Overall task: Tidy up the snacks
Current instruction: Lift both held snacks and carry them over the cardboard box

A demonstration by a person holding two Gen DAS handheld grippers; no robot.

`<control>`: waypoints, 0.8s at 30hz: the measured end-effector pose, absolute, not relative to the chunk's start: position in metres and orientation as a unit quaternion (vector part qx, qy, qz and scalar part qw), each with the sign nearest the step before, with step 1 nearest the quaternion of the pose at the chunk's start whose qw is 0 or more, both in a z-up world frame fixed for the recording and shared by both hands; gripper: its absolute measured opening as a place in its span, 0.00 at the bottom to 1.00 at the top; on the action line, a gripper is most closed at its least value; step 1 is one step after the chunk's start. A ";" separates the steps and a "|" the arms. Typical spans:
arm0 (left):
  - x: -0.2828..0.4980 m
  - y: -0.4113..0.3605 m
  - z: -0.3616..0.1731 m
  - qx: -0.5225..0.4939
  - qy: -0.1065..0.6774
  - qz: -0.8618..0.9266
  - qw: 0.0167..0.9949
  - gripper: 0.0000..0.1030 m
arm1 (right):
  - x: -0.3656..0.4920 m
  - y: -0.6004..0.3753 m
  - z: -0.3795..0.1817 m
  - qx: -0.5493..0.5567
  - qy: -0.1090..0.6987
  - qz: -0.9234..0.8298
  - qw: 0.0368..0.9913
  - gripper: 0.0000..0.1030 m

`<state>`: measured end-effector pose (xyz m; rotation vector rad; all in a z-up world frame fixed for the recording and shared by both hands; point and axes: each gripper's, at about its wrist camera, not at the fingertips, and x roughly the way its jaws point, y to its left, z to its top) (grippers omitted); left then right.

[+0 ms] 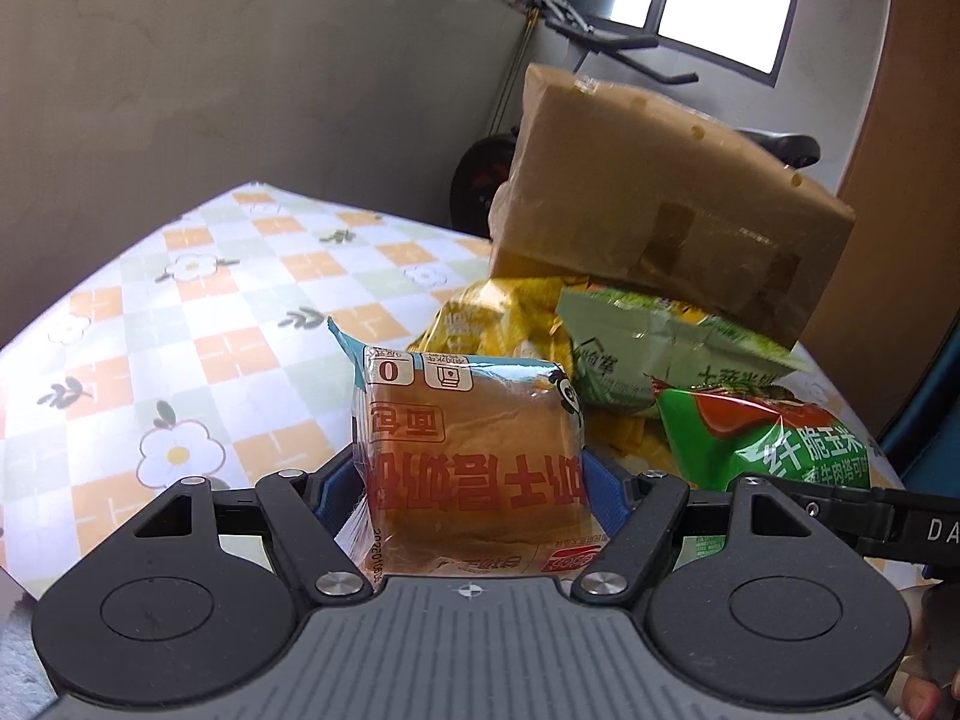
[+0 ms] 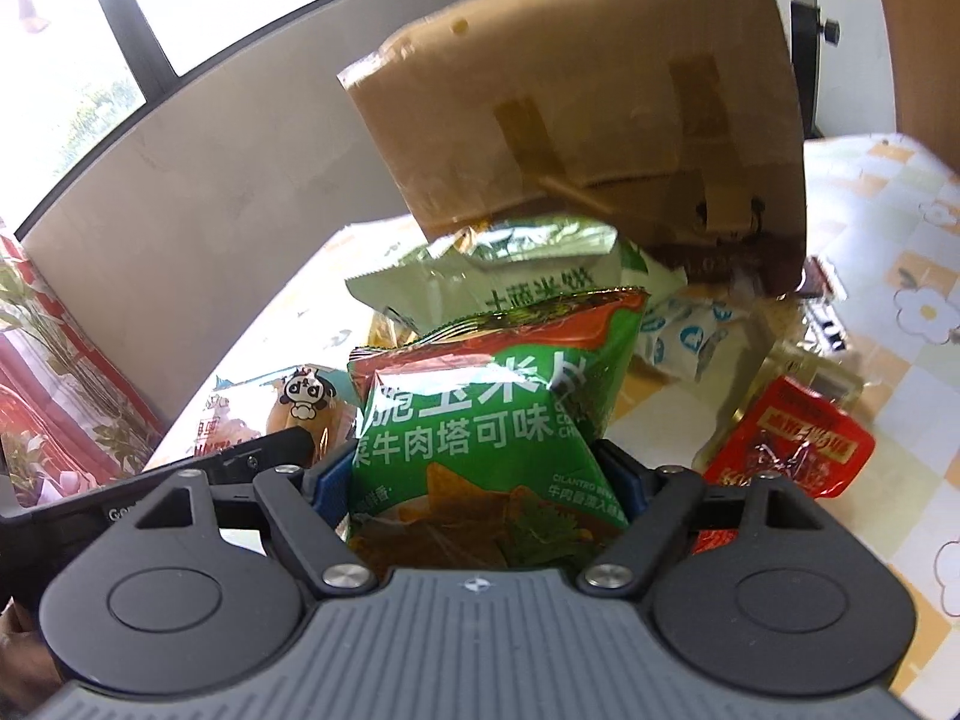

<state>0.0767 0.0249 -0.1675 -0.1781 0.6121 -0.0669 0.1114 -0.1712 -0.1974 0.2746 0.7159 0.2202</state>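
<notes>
My left gripper is shut on a wrapped bread packet with red print and a panda mark, held above the table. My right gripper is shut on a green corn chip bag. That green bag also shows at the right of the left wrist view. The bread packet shows at the left of the right wrist view. Behind both lies a pile: a pale green rice cracker bag and yellow packets.
A tilted brown cardboard box stands behind the pile. A red sachet and a white-blue packet lie on the flowered checked tablecloth. A grey wall runs along the far table edge.
</notes>
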 end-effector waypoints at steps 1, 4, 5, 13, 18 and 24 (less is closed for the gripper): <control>0.074 0.024 -0.165 -0.087 0.295 -0.034 0.951 0.75 | 0.107 -0.171 -0.196 0.131 0.341 0.105 0.925 0.79; 0.065 0.022 -0.157 -0.084 0.279 -0.037 0.956 0.75 | 0.093 -0.168 -0.184 0.116 0.315 0.101 0.937 0.79; 0.063 0.020 -0.154 -0.081 0.273 -0.039 0.958 0.75 | 0.088 -0.168 -0.181 0.114 0.305 0.100 0.940 0.79; 0.062 0.003 -0.121 -0.057 0.220 -0.060 0.972 0.75 | 0.068 -0.173 -0.149 0.085 0.227 0.093 0.966 0.79; 0.081 0.000 -0.092 -0.054 0.188 -0.066 0.979 0.75 | 0.083 -0.184 -0.126 0.083 0.196 0.088 0.973 0.79; 0.117 -0.008 -0.056 -0.049 0.150 -0.074 0.985 0.75 | 0.107 -0.198 -0.089 0.057 0.163 0.078 0.982 0.79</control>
